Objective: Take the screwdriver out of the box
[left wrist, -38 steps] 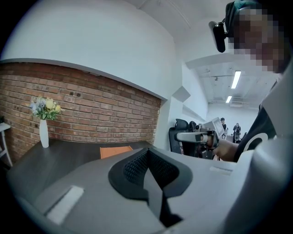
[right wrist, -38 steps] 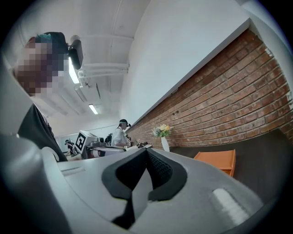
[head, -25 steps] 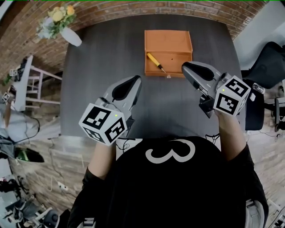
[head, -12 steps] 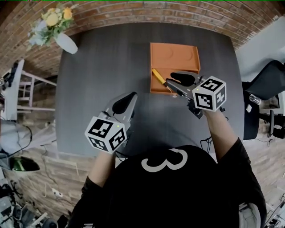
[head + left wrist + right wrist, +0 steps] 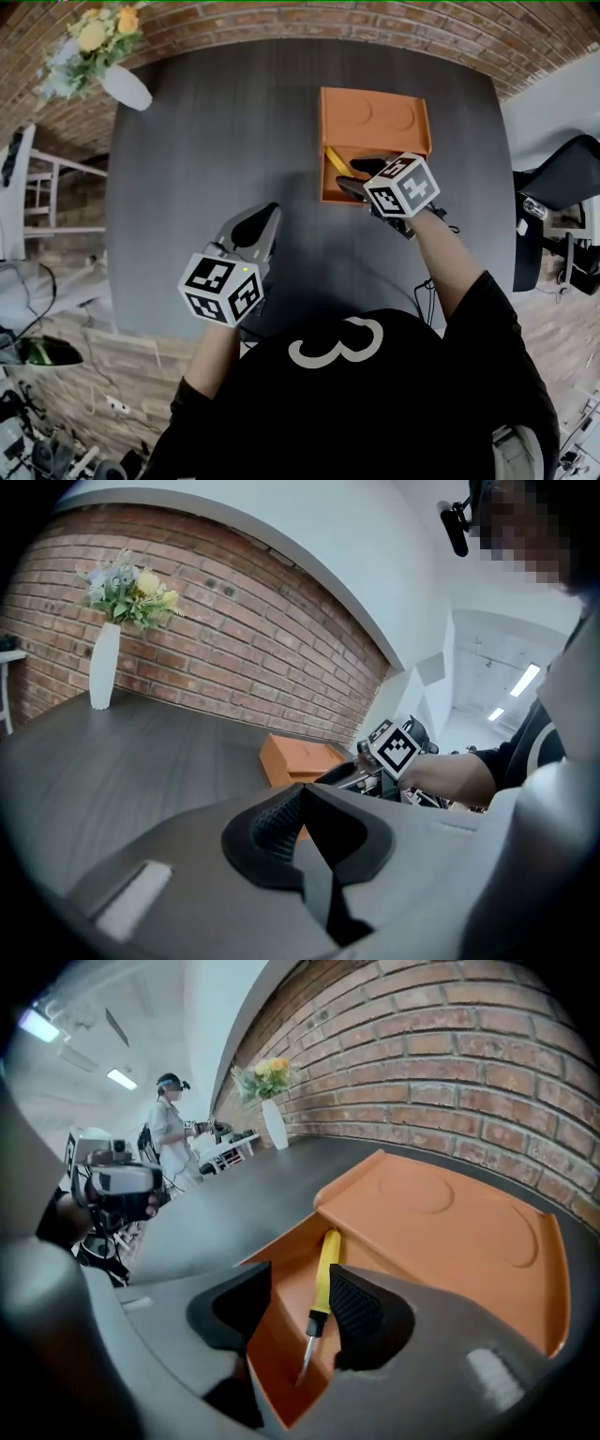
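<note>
Right gripper over open box, screwdriver not gripped

Orange box (image 5: 375,112) lies open on the dark table (image 5: 206,141), lid flat on its far side. Yellow-handled screwdriver (image 5: 323,1269) lies inside the box along its left wall, tip toward the near edge. Right gripper (image 5: 300,1309) is tilted down over the box's near edge; its jaws have just been opening and stand spread, screwdriver seen between them, pads clear of it. Left gripper (image 5: 302,803) is well left of the box and nearer the person, above the table, jaws pressed together with nothing in them. Vase of flowers (image 5: 103,56) is far left of the box, at the table corner.
</note>
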Demonstrator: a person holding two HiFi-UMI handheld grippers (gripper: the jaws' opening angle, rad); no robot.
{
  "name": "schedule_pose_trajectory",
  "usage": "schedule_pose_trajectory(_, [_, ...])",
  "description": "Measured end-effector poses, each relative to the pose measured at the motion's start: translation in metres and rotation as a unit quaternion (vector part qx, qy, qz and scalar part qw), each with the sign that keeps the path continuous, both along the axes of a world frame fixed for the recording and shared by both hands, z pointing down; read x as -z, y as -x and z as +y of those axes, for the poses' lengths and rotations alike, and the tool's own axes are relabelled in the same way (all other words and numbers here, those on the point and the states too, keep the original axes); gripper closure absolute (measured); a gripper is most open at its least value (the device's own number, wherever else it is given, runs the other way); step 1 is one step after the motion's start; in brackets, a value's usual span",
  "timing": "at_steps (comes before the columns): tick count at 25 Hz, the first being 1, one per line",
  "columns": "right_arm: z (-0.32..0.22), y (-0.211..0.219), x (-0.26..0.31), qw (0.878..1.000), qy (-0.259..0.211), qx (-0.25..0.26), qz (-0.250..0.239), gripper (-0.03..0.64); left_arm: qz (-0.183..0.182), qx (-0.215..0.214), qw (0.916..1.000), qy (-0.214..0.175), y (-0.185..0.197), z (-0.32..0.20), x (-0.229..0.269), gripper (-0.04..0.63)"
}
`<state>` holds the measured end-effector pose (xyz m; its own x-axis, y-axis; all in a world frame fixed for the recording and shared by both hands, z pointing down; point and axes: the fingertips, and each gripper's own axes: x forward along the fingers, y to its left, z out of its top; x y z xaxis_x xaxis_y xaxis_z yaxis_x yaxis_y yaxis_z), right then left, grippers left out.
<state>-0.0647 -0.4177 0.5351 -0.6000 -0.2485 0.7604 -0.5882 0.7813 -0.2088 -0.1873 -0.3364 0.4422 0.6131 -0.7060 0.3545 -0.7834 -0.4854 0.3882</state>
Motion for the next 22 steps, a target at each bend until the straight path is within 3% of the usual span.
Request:
schedule_pose_trajectory(6, [-0.012,-0.002,-0.028,0.998,0.0,0.01,0.064,0.419,0.012,0.009,0.9997,0.02,0.008,-0.002,-0.018,0.58])
schedule_pose_trajectory(12, [-0.016,0.003,-0.042,0.995,-0.002,0.019,0.095,0.447,0.05,0.0,0.9985,0.02,0.006,0.003,-0.013,0.579])
schedule_pose_trajectory(16, [-0.017,-0.002,-0.047,0.993,-0.01,0.02,0.119,0.497,0.047,0.005,0.9986,0.024,0.007,0.003,-0.015,0.58])
schedule_pose_trajectory(22, [-0.02,-0.003,-0.048,0.992,-0.012,0.02,0.124,0.517,0.044,0.022,0.9985,0.024,0.014,0.004,-0.014,0.58])
